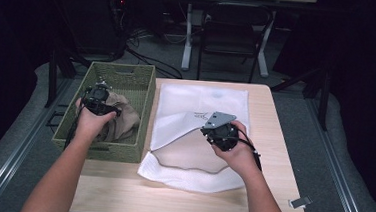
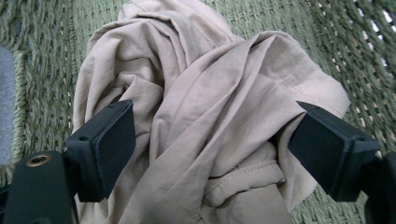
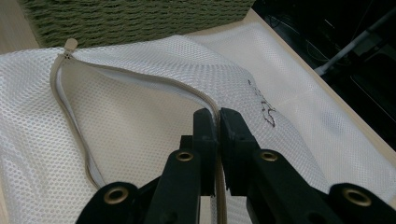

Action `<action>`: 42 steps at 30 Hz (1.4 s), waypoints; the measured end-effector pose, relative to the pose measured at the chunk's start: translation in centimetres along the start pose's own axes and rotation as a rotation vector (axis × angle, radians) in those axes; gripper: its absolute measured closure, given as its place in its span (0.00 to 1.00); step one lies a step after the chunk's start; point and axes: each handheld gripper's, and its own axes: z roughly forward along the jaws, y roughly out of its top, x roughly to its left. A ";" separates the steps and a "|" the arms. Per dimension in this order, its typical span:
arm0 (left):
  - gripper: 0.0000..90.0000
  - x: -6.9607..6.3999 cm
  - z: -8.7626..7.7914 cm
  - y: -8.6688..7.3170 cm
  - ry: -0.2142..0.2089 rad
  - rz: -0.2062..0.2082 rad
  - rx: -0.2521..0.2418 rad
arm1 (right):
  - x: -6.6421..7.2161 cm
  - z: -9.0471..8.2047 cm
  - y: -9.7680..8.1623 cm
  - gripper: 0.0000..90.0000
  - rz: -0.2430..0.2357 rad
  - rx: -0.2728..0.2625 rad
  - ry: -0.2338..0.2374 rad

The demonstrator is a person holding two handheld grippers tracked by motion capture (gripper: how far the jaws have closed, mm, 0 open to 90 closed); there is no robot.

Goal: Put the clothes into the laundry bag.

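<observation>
Left tool (image 1: 96, 98): down inside the green woven basket (image 1: 142, 90), over the crumpled beige garment (image 1: 125, 119). In the left gripper view its jaws stand wide apart, one on either side of the bunched cloth (image 2: 210, 116); the pads do not press on the fabric.

Right tool (image 1: 220, 133): over the white mesh laundry bag (image 1: 201, 104), jaws closed on the bag's zipper edge (image 3: 154, 81). In the right gripper view the two jaws stand almost together with the beige zipper tape running in between them.

Beige garment: lies in a heap in the near half of the basket, folds running every way, so it has no clear long axis; one hemmed edge (image 2: 308, 88) turns toward the basket's wall.

Mesh bag: lies flat on the bench (image 1: 275, 122), just right of the basket and touching its side. Its long axis runs from the person's edge toward the far edge of the bench.

Bag opening: faces the person; the upper layer is lifted at the right tool, and the opening gapes in a curve toward the basket.

Zipper pull (image 3: 70, 45): sits at the end of the opening next to the basket.

Basket: stands at the left edge of the bench, long axis also running near to far, with a handle slot in its far wall.
</observation>
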 end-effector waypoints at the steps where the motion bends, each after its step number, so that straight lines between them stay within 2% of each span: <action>1: 0.18 0.0 0.0 0.0 0.002 -0.001 0.001 | 0.0 0.0 0.0 0.95 -0.001 0.000 0.000; 7: 0.17 0.4 0.1 0.0 0.019 0.001 0.009 | 0.0 0.0 0.0 0.95 0.001 -0.001 0.003; 16: 0.16 1.5 0.3 0.0 0.009 -0.028 0.031 | 0.0 0.0 0.0 0.95 -0.001 0.000 0.001; 23: 0.12 1.9 0.8 0.3 0.011 -0.028 0.047 | 0.0 0.0 -0.1 0.95 0.001 0.000 0.005; 26: 0.10 2.2 1.0 0.4 0.003 -0.033 0.069 | 0.0 0.0 -0.1 0.95 0.001 0.000 0.004; 34: 0.04 3.3 1.6 0.4 -0.027 -0.053 0.085 | 0.0 0.0 -0.1 0.95 0.001 -0.004 0.005; 36: 0.02 3.4 1.8 0.4 -0.024 -0.058 0.084 | 0.0 0.0 -0.1 0.95 0.001 -0.004 0.005; 42: 0.00 3.6 2.3 0.4 -0.048 -0.067 0.086 | 0.0 0.0 -0.1 0.95 0.001 -0.002 0.005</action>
